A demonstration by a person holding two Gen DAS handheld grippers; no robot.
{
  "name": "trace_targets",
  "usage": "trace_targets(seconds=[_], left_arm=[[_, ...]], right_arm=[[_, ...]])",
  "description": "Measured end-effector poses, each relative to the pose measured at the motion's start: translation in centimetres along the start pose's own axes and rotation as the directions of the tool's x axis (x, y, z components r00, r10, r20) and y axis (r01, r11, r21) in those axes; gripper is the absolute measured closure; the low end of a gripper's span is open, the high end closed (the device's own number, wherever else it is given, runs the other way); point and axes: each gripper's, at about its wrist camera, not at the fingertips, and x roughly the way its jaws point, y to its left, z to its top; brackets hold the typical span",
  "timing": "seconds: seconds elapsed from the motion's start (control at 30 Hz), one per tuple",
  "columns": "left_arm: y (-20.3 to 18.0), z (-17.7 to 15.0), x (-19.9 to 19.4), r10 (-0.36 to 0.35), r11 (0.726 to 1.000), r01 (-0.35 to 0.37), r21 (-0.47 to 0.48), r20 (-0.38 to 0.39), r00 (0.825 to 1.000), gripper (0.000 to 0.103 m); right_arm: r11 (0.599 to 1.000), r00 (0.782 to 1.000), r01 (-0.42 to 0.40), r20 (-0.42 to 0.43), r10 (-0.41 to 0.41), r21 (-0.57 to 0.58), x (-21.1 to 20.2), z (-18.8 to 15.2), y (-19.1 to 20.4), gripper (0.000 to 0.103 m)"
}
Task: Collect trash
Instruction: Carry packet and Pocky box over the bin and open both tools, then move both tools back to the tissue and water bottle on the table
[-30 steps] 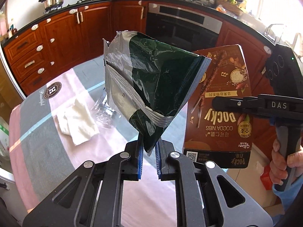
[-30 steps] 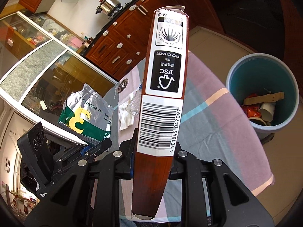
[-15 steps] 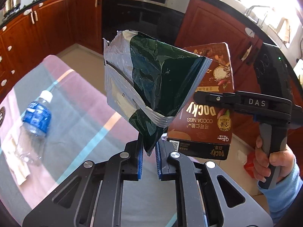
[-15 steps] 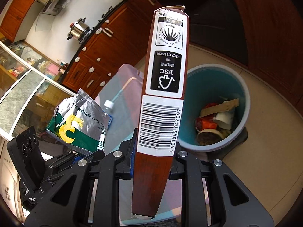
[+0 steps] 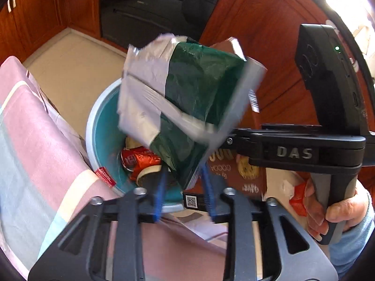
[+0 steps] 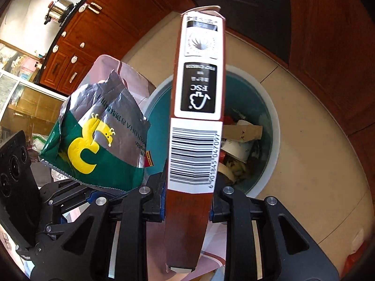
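snack bag (image 6: 98, 140): silver foil over dark green, yellow "3" | box (image 6: 196, 126): red-brown, white panels, black barcode and FSC mark | bin (image 6: 275, 140): teal inside, pale blue-grey rim | tablecloth (image 5: 35, 145): pink, grey, cream, light-blue stripes | cabinets (image 6: 110, 16): red-brown wood, white handles | floor (image 6: 304, 126): beige

Matte black plastic left gripper (image 5: 184, 193) with blue finger pads (image 5: 159, 194), silver screws; bare-skinned right hand (image 5: 337, 210), light-blue fleece sleeve (image 5: 351, 245).
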Motion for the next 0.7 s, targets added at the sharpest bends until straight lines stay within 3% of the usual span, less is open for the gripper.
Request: trace_targets(seconds=[0.03, 0.07, 0.1, 0.3, 0.7], left_arm=[[0.2, 0.3, 0.2, 0.007, 1.0, -0.007, -0.005, 0.002, 1.0, 0.044], [0.3, 0.2, 0.1, 0.021, 1.0, -0.021, -0.009, 0.011, 1.0, 0.036], [0.4, 0.2, 0.1, 0.032, 0.999, -0.032, -0.011, 0.017, 0.999, 0.034], [1.0, 0.0, -0.1, 0.048, 0.998, -0.048, -0.044, 0.001, 0.999, 0.023], [0.2, -1.0, -2.7, 0.076, 0.996, -0.074, -0.042, 0.046, 0.996, 0.007]], right_arm=[[1.0, 1.0, -0.004, 0.004, 0.004, 0.001, 0.1, 0.2, 0.0, 0.055], [1.0, 1.0, -0.009, 0.011, 0.009, 0.004, 0.1, 0.2, -0.1, 0.038], [1.0, 1.0, -0.021, 0.022, 0.021, 0.01, 0.1, 0.3, -0.3, 0.028], [0.995, 0.998, -0.04, 0.055, 0.035, 0.089, -0.6, 0.0, -2.0, 0.018], [0.99, 0.998, -0.031, 0.055, 0.024, 0.134, -1.9, -2.0, -1.8, 0.012]])
